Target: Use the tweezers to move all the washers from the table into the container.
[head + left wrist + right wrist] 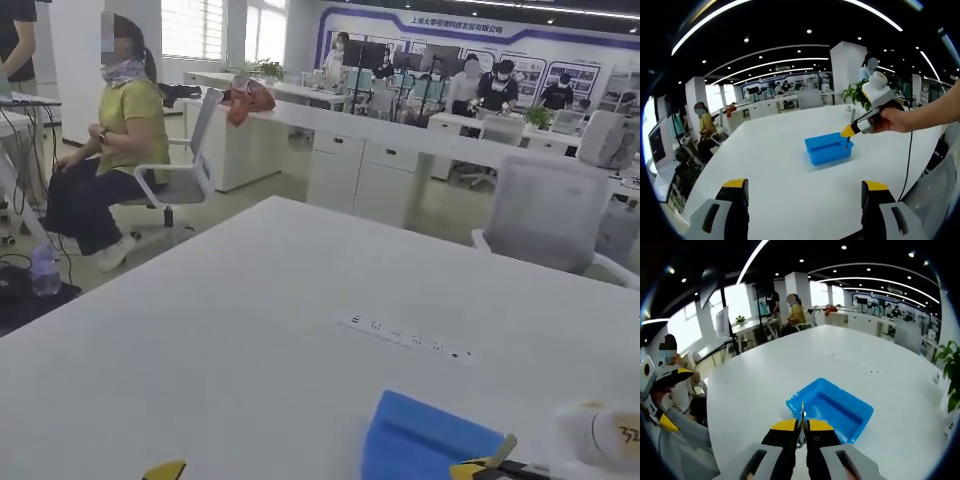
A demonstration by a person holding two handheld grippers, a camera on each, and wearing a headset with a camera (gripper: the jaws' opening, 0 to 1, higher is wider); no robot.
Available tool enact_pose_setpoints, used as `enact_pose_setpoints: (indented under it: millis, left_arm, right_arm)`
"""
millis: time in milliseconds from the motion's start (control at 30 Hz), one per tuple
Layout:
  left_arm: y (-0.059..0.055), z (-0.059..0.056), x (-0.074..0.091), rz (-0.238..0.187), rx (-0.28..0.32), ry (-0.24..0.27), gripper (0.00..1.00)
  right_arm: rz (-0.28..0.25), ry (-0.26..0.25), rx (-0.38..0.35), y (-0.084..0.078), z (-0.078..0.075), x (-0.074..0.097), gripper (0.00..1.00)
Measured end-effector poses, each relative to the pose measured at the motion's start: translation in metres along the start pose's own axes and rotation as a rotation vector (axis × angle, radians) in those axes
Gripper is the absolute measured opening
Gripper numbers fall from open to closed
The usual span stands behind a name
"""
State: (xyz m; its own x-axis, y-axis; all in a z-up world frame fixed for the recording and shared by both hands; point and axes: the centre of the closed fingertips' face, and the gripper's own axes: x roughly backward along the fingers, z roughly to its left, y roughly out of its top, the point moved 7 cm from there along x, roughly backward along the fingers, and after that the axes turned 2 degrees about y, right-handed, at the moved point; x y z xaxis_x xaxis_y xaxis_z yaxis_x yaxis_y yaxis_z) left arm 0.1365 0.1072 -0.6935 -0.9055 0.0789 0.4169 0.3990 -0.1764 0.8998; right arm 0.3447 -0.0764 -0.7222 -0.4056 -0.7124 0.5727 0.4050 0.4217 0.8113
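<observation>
Head cam looks fwd across table (250, 330); both gripper cams near, share blue container (829, 148).

The blue container (425, 440) sits at the near edge of the white table (250, 330), and the right gripper (478, 467) is just beside it with the tweezers (505, 448) poking from its yellow tip. The left gripper (165, 470) peeks in well apart. Farther back lies a socket strip (405, 337), and a seated person (120, 150) is off to the left.

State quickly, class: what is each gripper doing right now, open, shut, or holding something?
Left gripper: open, jaws wide apart, holding nothing.
Right gripper: shut on the tweezers.
</observation>
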Motion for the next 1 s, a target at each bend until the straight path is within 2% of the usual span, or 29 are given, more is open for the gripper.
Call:
enact_pose_setpoints:
  millis: [200, 533, 767, 1000]
  left_arm:
    - [0.001, 0.004, -0.002, 0.01, -0.001, 0.017, 0.96]
    - [0.003, 0.011, -0.003, 0.023, -0.007, 0.041, 0.95]
    - [0.007, 0.009, -0.006, 0.038, -0.014, 0.025, 0.94]
    - [0.01, 0.009, -0.009, 0.046, -0.011, 0.005, 0.92]
  right_arm:
    - [-0.02, -0.001, 0.0, 0.011, -0.006, -0.006, 0.02]
    - [-0.045, -0.043, -0.012, 0.026, -0.027, -0.02, 0.02]
    - [-0.015, -0.118, -0.023, 0.02, -0.044, -0.034, 0.02]
    - [0.047, -0.137, -0.039, 0.004, -0.058, -0.049, 0.03]
